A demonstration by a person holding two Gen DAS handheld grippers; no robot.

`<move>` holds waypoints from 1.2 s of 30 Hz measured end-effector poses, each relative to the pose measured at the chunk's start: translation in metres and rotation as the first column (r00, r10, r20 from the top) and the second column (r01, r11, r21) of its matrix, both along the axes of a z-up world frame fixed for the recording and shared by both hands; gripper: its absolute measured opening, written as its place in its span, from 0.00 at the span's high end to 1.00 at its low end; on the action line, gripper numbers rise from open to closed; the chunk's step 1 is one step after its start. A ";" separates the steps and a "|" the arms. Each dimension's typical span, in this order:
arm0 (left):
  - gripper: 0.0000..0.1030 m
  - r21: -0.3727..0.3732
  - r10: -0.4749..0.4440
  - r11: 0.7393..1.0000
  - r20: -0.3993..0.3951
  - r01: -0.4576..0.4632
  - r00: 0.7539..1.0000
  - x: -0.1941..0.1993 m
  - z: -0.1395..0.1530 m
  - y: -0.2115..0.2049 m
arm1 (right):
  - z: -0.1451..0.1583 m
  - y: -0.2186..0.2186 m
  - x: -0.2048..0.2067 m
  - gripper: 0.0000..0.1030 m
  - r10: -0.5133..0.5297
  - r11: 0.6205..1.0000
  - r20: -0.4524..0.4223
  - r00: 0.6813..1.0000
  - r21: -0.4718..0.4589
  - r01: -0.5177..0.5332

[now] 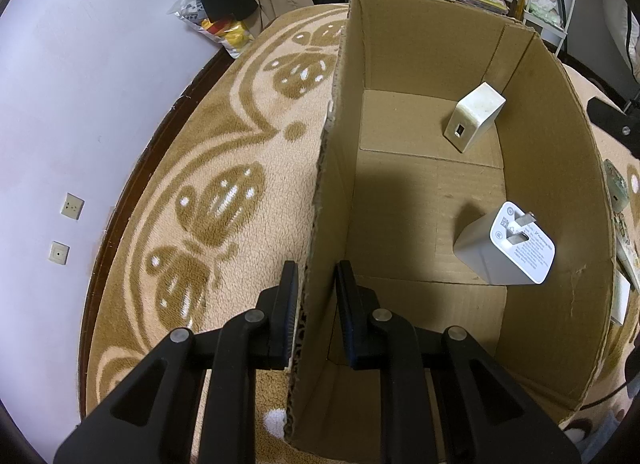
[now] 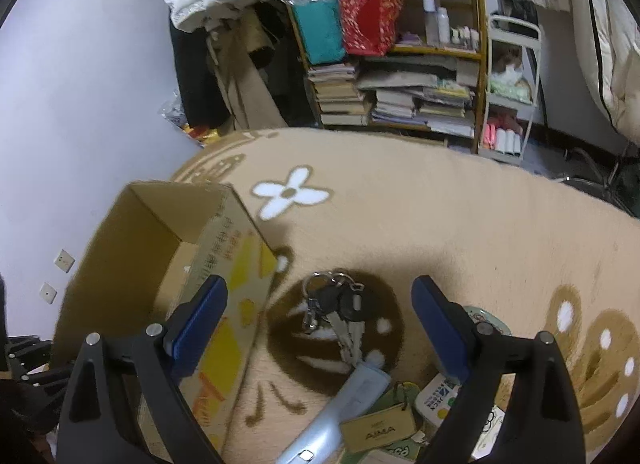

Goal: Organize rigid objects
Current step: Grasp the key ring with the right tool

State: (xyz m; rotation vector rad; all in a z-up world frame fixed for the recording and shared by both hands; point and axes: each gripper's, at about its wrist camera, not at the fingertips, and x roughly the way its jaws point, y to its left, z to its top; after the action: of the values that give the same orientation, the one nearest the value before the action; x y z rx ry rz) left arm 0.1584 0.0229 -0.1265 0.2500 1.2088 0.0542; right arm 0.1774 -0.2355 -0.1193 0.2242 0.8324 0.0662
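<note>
An open cardboard box stands on a beige patterned rug. Inside it, a cream charger block sits at the far end. A white plug adapter lies near the right wall with its prongs up. My left gripper straddles the box's left wall, one finger outside and one inside, pinching the cardboard. In the right wrist view my right gripper is open above a bunch of keys on the rug, just right of the box. Nothing is between its fingers.
Below the keys lie a pale blue tube, a tan key tag, a small white packet and a round teal item. A cluttered bookshelf and a white rack stand beyond the rug. A lilac wall is at left.
</note>
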 end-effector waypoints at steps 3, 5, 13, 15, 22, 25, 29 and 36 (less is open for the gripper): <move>0.82 0.000 0.000 1.000 0.000 0.000 1.000 0.000 0.000 0.000 | -0.011 -0.004 0.007 0.05 0.005 1.000 -0.032 0.999 0.000 -0.005; 0.82 -0.001 0.000 1.000 -0.001 0.000 1.000 0.000 0.000 0.000 | -0.018 -0.006 0.011 0.06 0.003 1.000 -0.054 0.999 -0.003 -0.003; 0.82 0.003 -0.001 1.000 0.001 0.001 1.000 0.000 0.000 0.000 | -0.047 -0.008 0.024 0.21 0.036 0.999 -0.149 0.988 0.026 -0.032; 0.82 0.005 -0.002 1.000 0.000 0.002 1.000 0.000 0.001 0.001 | -0.053 -0.008 0.027 0.26 0.041 0.999 -0.170 0.985 0.039 -0.035; 0.82 0.005 -0.002 1.000 0.000 0.002 1.000 0.000 0.000 0.000 | -0.064 0.000 0.037 0.32 0.070 0.998 -0.210 0.975 0.017 -0.068; 0.82 0.007 -0.002 1.000 0.001 0.002 1.000 -0.001 0.001 0.000 | -0.065 0.004 0.038 0.33 0.072 0.997 -0.211 0.975 -0.012 -0.077; 0.82 0.009 -0.003 1.000 0.002 0.003 1.000 0.000 0.001 0.000 | -0.068 0.002 0.039 0.51 0.041 0.998 -0.215 0.976 -0.033 -0.049; 0.82 0.012 -0.005 1.000 0.002 0.005 1.000 -0.001 -0.001 -0.001 | -0.060 -0.002 0.031 0.92 0.009 0.997 -0.168 0.986 -0.074 -0.022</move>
State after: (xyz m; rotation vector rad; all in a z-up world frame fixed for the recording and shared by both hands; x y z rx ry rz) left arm 0.1571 0.0219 -0.1270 0.2629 1.2060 0.0573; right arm 0.2084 -0.2371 -0.1797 0.1532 1.0023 0.0304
